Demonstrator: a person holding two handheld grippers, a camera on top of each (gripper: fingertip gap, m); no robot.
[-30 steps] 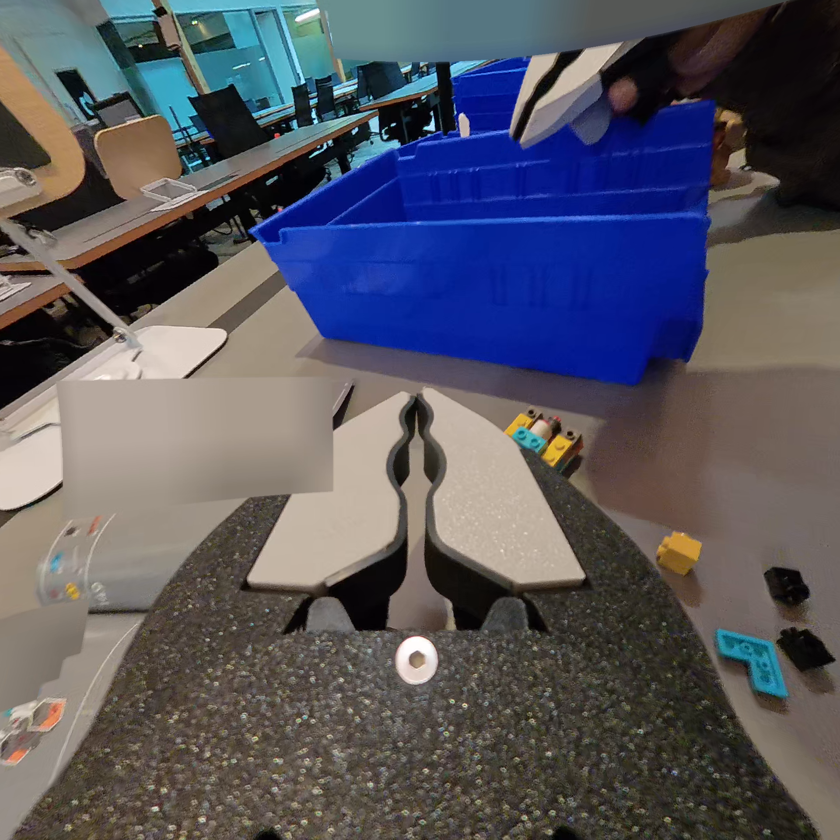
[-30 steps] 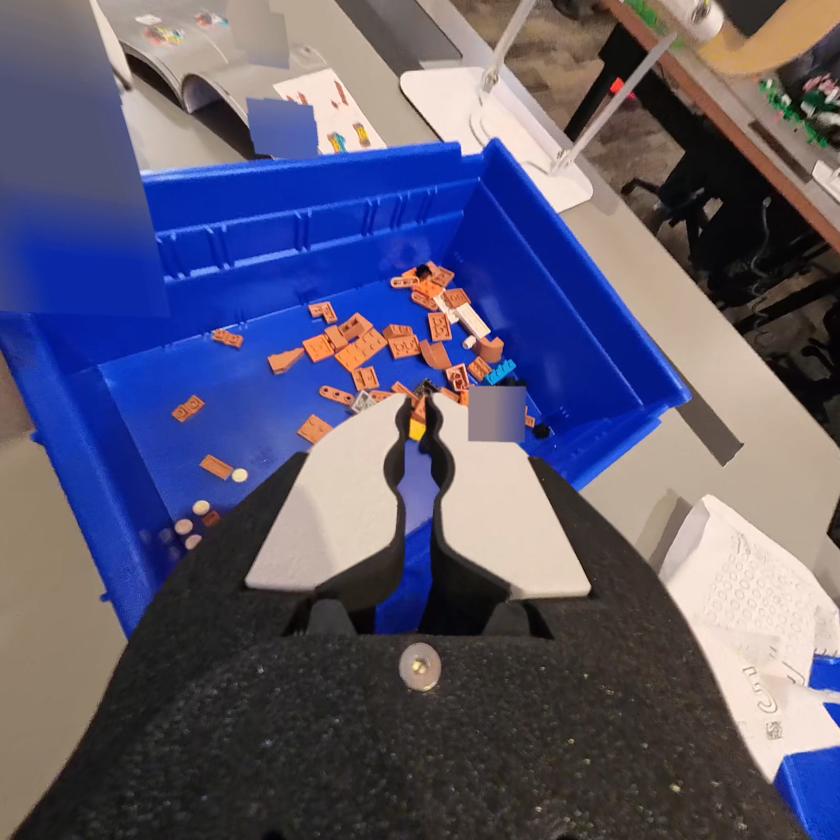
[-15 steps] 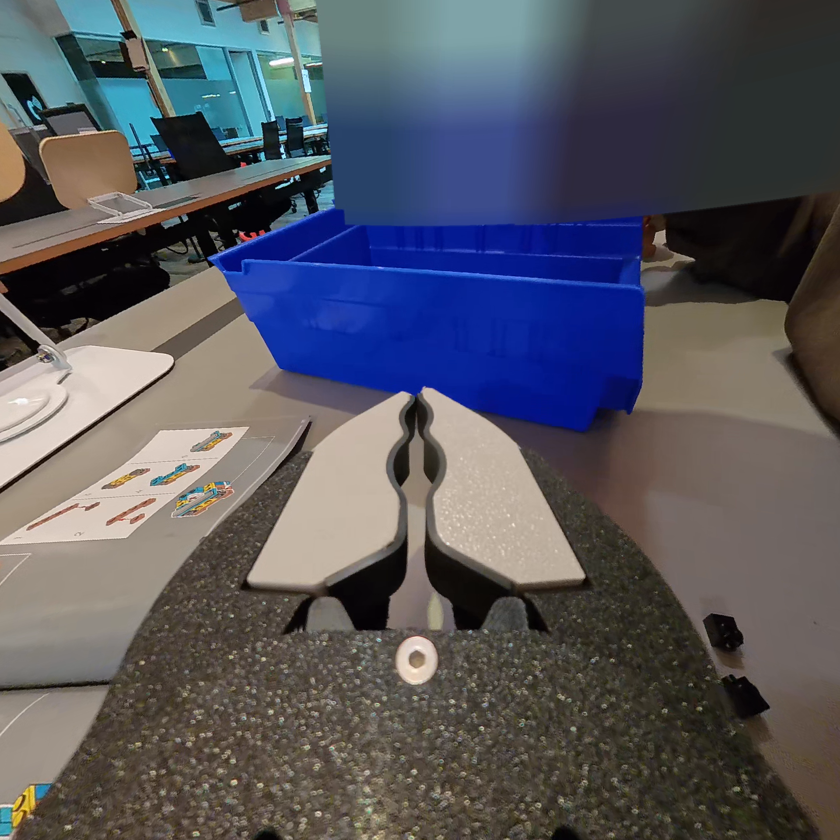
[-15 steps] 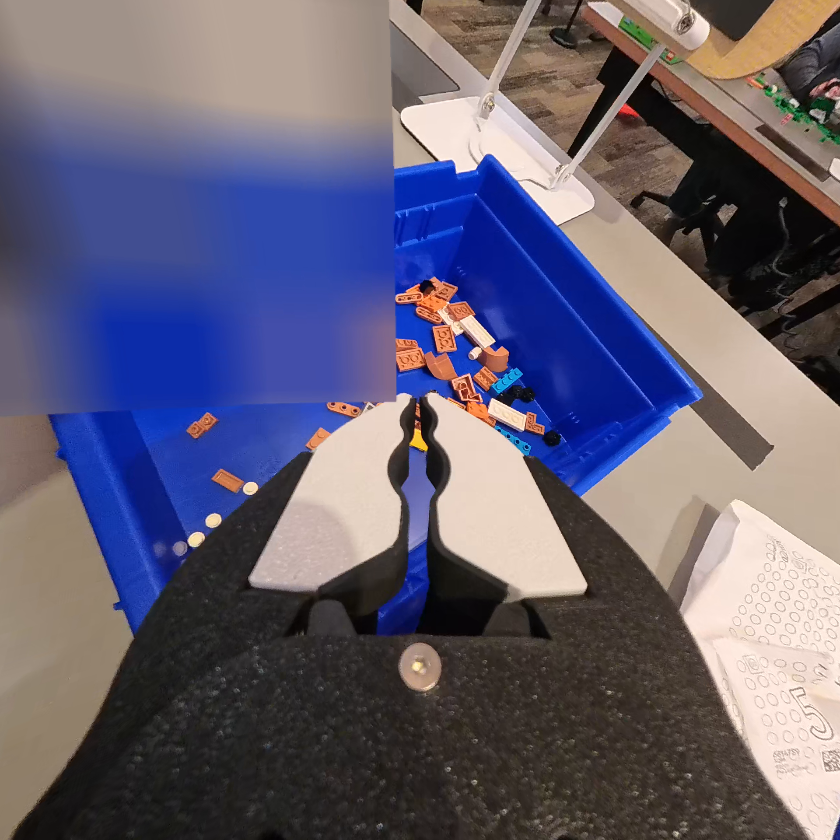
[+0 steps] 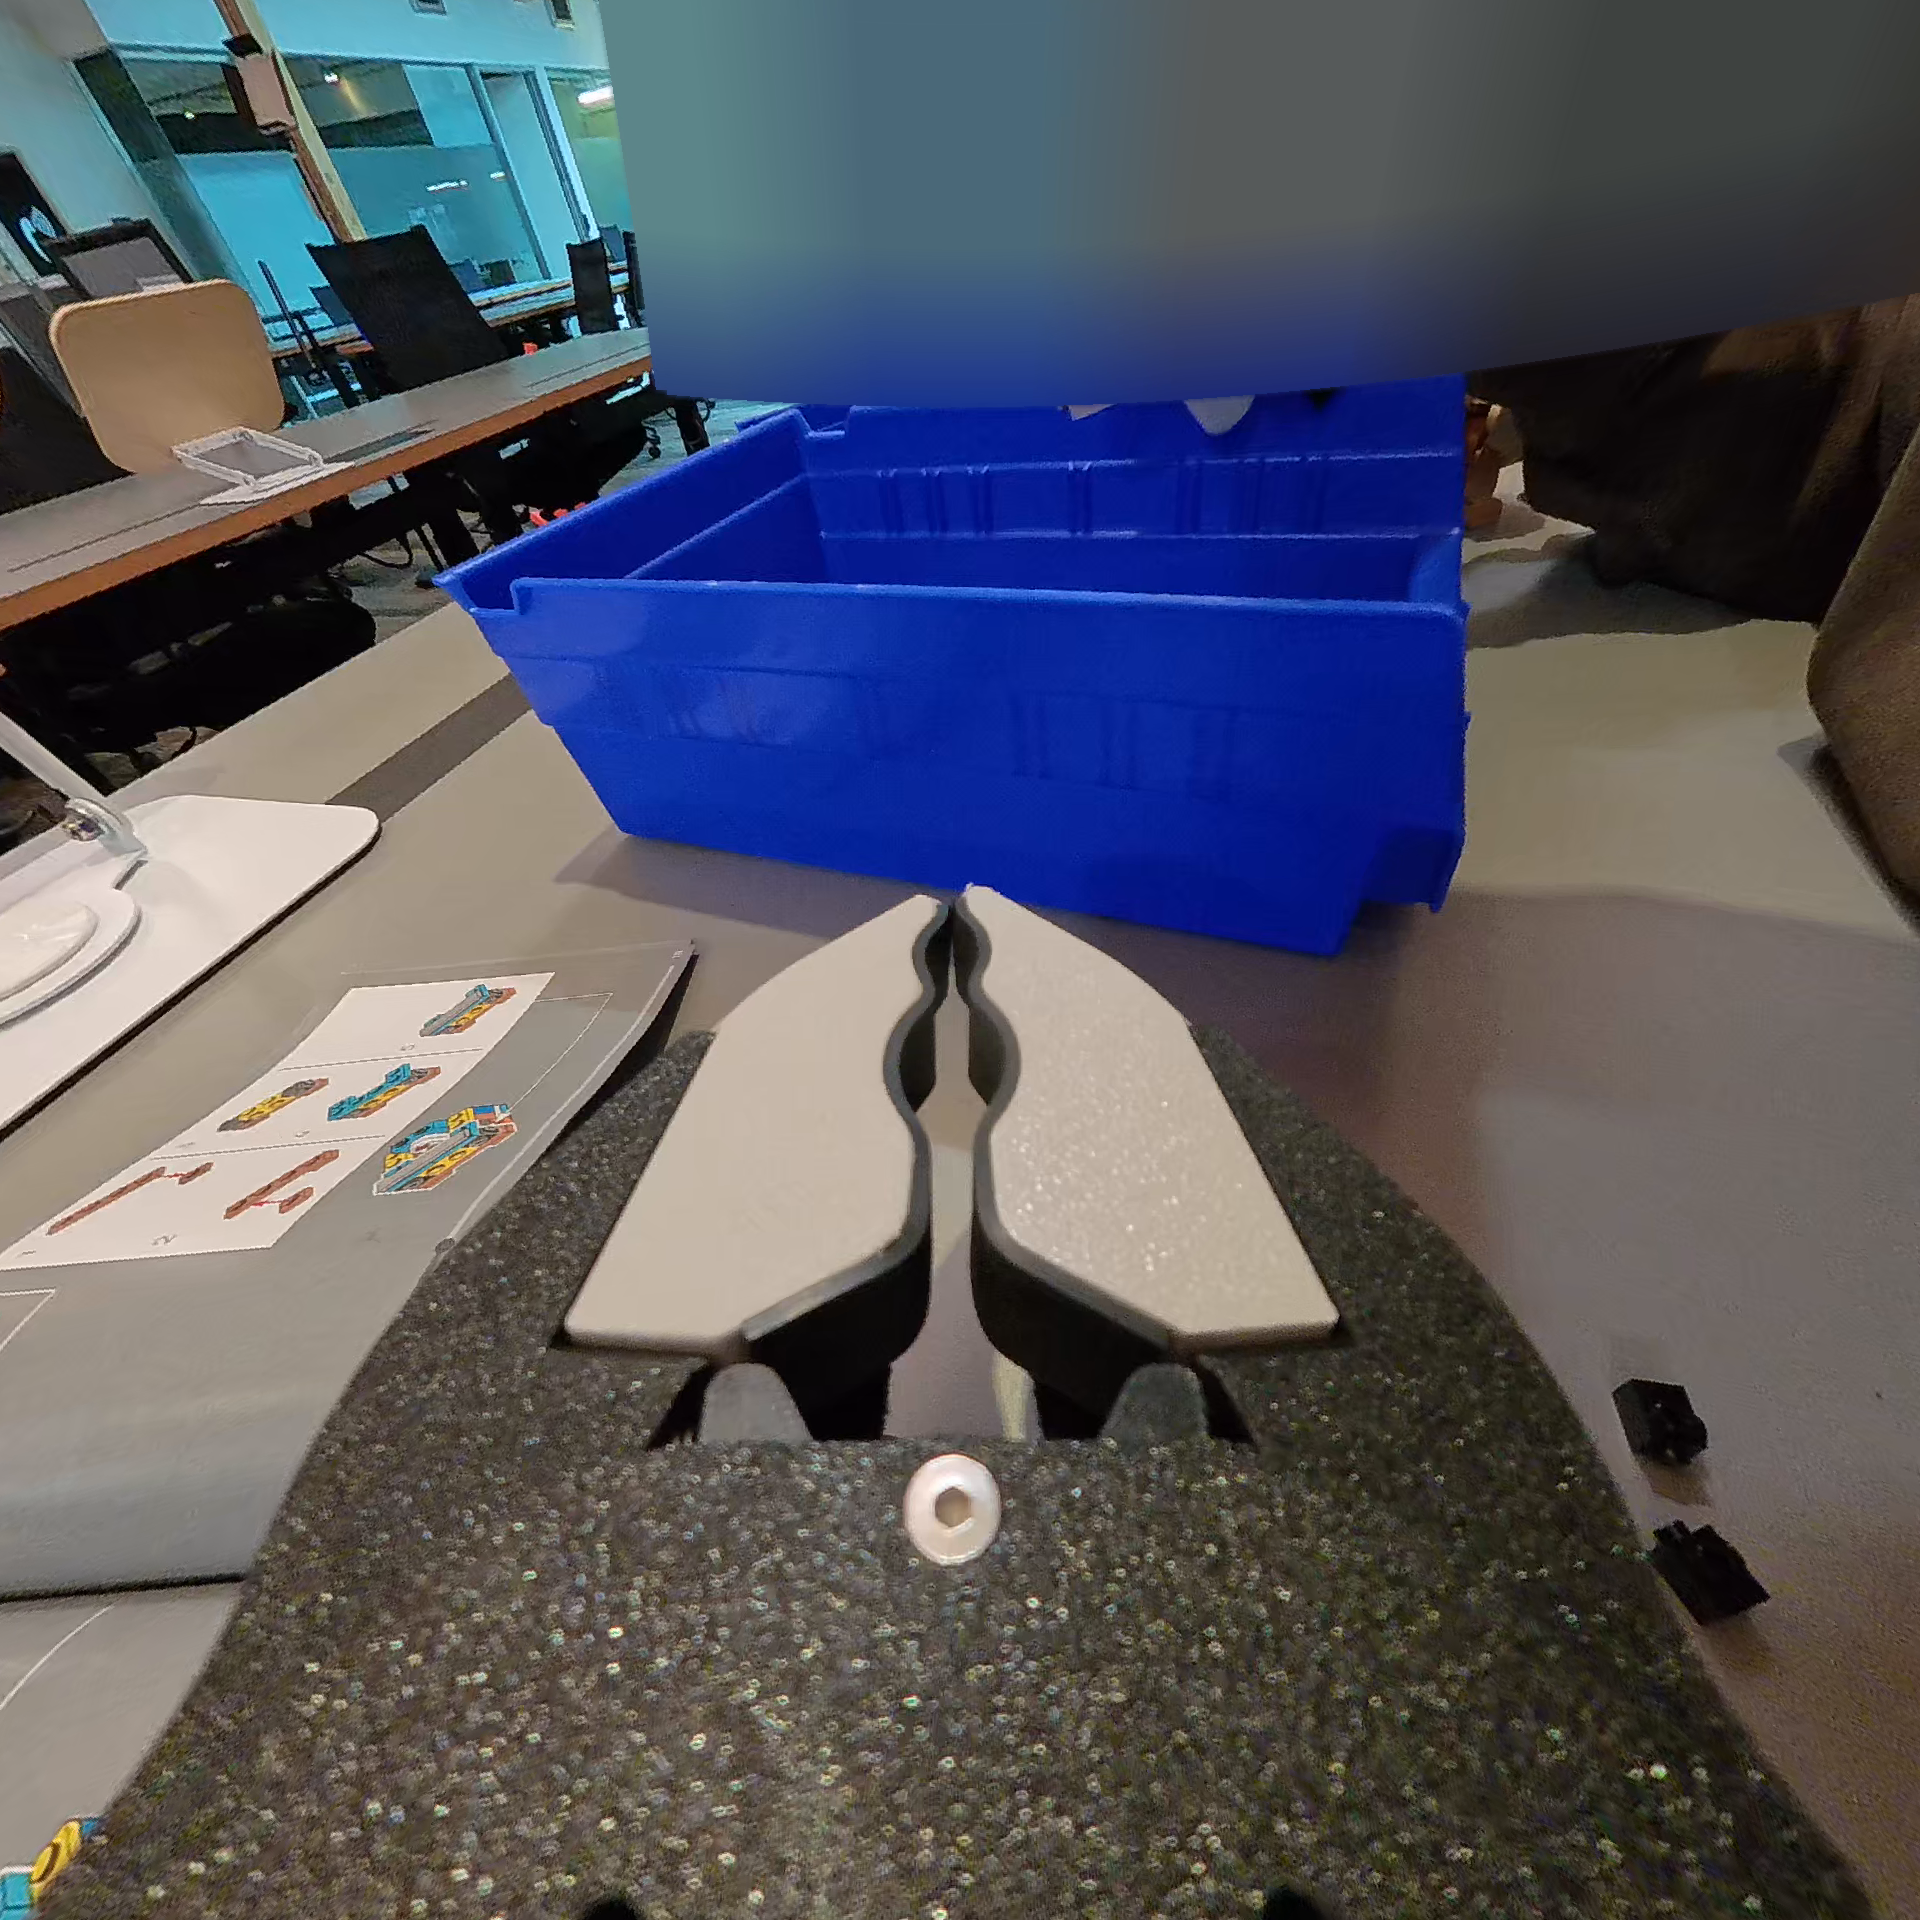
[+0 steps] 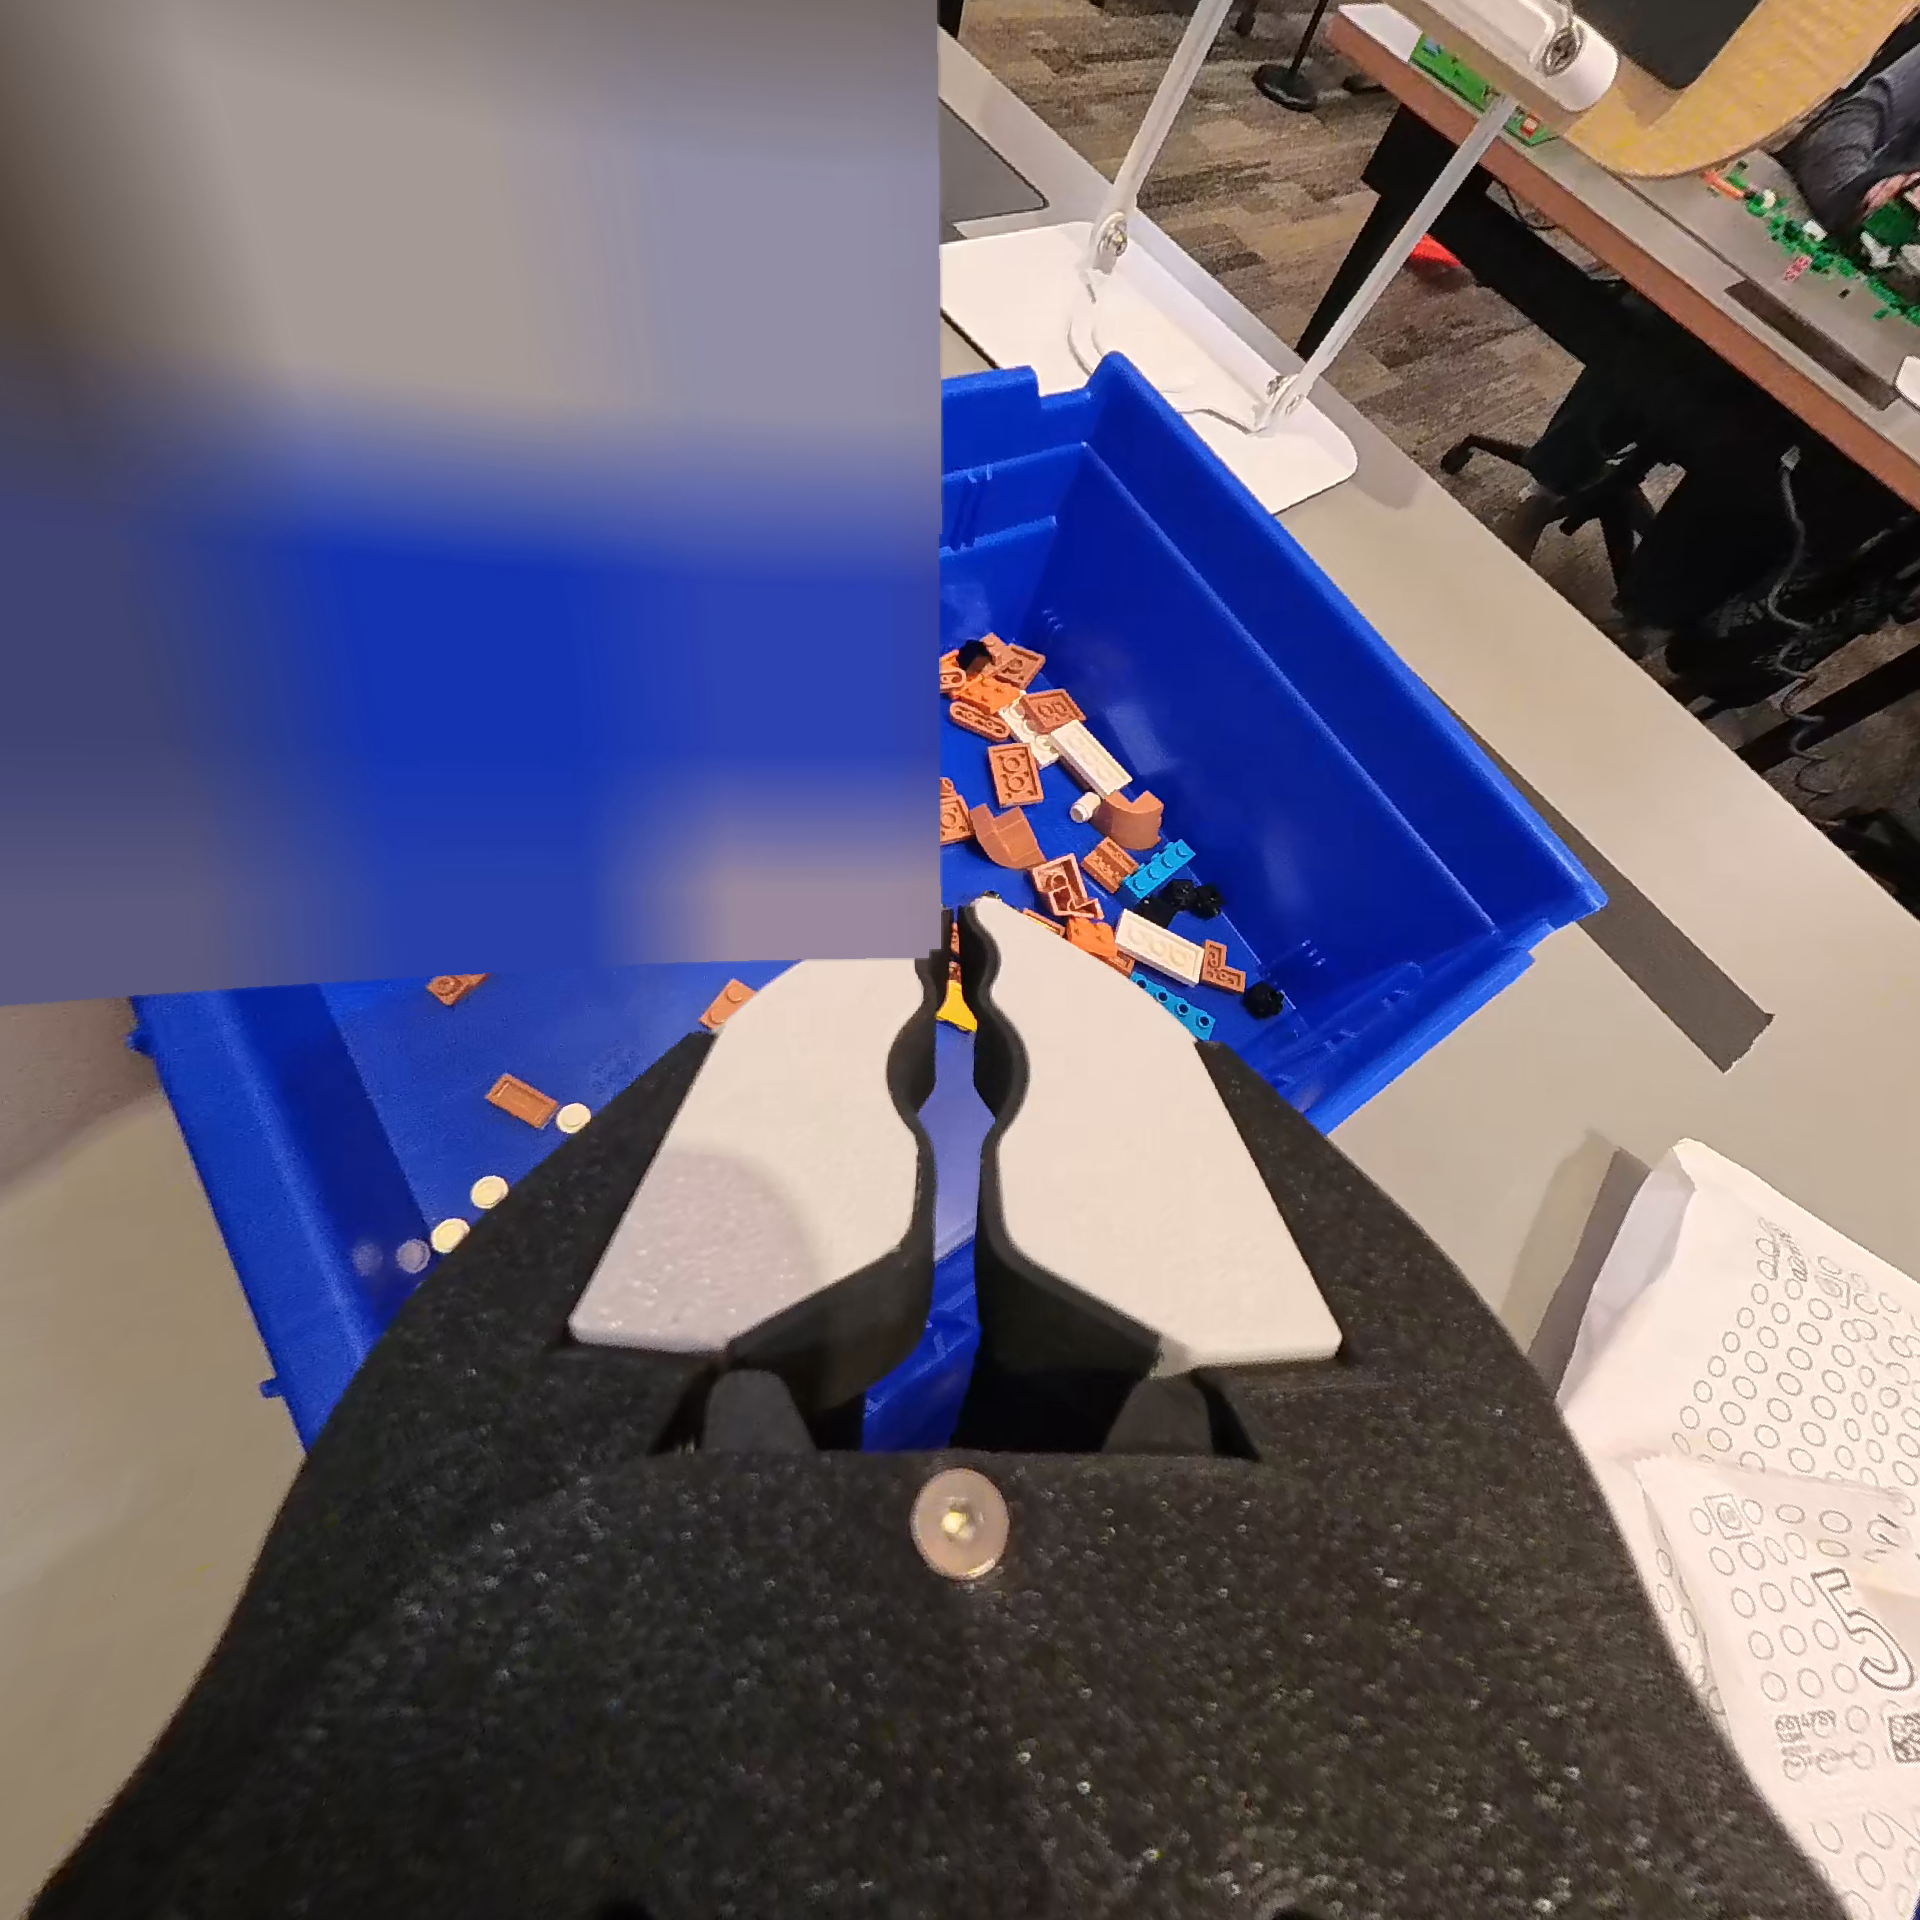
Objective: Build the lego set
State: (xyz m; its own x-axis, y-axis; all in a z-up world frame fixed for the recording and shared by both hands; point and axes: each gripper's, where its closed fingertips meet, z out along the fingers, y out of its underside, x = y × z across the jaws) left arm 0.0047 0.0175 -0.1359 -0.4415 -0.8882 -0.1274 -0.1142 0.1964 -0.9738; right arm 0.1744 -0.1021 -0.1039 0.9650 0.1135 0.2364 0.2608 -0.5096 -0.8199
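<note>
My left gripper (image 5: 954, 902) is shut and empty, low over the grey table, pointing at the near wall of the blue bin (image 5: 987, 727). Two small black Lego pieces (image 5: 1662, 1421) lie on the table to its right. My right gripper (image 6: 961, 920) hovers above the blue bin (image 6: 1351, 727), shut on a small yellow piece (image 6: 954, 1006) that shows just under its tips. The bin's floor holds several loose orange-brown, white, teal and black pieces (image 6: 1039, 779). A blurred patch hides the bin's left part.
An open instruction booklet (image 5: 312, 1122) lies left of my left gripper, and a white lamp base (image 5: 156, 883) stands beyond it. In the right wrist view, the lamp base (image 6: 1143, 343) stands past the bin and white paper bags (image 6: 1766, 1455) lie at right. A sleeve (image 5: 1870, 675) is at far right. My right fingertips sit around 20 centimetres from my left ones.
The left gripper has swung left: the small built piece and the yellow and teal bricks left view, the booklet page came in. The right gripper rose over the bin, still holding the yellow piece.
</note>
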